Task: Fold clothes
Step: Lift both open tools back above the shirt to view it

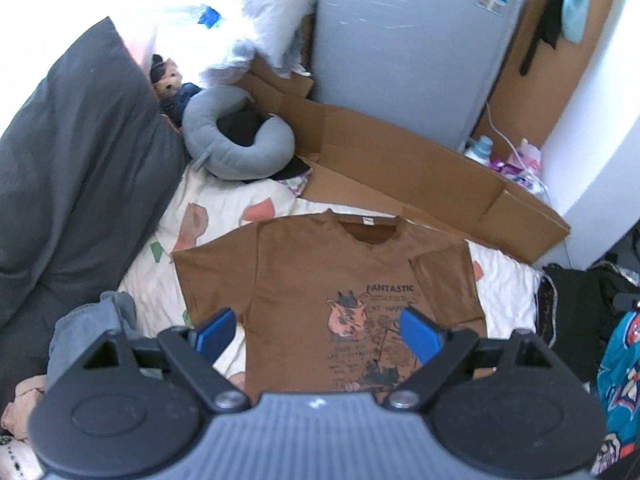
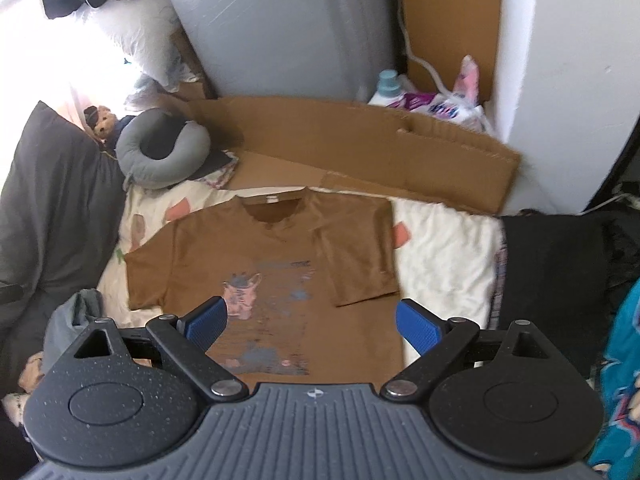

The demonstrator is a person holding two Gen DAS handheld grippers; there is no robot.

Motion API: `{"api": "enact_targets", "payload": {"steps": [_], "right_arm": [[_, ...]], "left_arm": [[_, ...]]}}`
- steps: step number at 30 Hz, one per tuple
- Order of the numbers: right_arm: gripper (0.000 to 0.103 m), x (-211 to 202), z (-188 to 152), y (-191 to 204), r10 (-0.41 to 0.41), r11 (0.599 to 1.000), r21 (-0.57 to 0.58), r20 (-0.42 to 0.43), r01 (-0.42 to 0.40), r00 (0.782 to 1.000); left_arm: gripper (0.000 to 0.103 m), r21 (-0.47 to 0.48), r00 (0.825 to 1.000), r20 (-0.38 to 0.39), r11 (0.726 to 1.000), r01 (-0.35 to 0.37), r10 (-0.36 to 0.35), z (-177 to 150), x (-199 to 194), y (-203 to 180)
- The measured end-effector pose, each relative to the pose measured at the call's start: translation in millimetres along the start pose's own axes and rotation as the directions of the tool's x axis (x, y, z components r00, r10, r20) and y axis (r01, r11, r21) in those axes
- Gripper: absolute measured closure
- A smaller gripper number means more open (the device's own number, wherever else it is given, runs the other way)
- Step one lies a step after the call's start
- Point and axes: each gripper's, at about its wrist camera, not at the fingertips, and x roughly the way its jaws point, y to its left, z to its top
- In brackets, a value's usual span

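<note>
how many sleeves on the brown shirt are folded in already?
1. The right-hand sleeve is folded over the shirt front; the left-hand sleeve still lies spread flat on the bedsheet.

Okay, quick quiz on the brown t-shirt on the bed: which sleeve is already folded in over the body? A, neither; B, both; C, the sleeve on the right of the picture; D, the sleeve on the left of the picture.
C: on the brown t-shirt, the picture-right sleeve lies folded over the body, while the picture-left sleeve is spread flat on the sheet.
</note>
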Motion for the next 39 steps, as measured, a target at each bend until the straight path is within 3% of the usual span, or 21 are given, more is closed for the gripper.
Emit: {"api": "enact_targets", "payload": {"steps": [8, 11, 18, 25, 28, 33, 39], "right_arm": [[0.008, 73, -8, 49, 0.034, 0.994, -0.103, -0.050, -0.039, 0.998], [0.008, 108, -7, 61, 0.001, 0.993, -0.114, -0.047, -0.006, 0.999], [0.008, 182, 1, 82, 0.018, 0.994, -0.106, -0.068, -0.026, 0.998], [0.008, 224, 3, 100, 0.063, 0.993, -0.090, -0.100, -0.072, 0.993], [0.008, 241, 4, 106, 0.088, 0.995, -0.047, -0.076, -0.092, 0.993], [0.009, 266, -4, 117, 0.100, 0.995, -0.024, -0.072, -0.102, 0.992], [0.009, 294, -32, 137, 0.112, 0.986, -0.113, -0.073, -0.120, 0.991]], "left_arm": [[0.012, -0.029, 0.999, -0.035, 0.999, -0.039, 0.037, -11, 40, 27], [0.012, -0.035, 0.997, -0.059, 0.998, -0.048, 0.046, -12, 64, 36], [0.012, -0.087, 0.996, -0.066, 0.994, -0.072, 0.067, -5, 93, 55], [0.011, -0.101, 0.988, -0.102, 0.987, -0.123, 0.112, -10, 109, 71], [0.011, -0.127, 0.984, -0.087, 0.978, -0.162, 0.152, -19, 129, 81], [0.014, -0.178, 0.987, -0.059, 0.971, -0.157, 0.149, -33, 159, 96], [0.014, -0.177, 0.988, -0.030, 0.972, -0.157, 0.155, -41, 179, 110]]}}
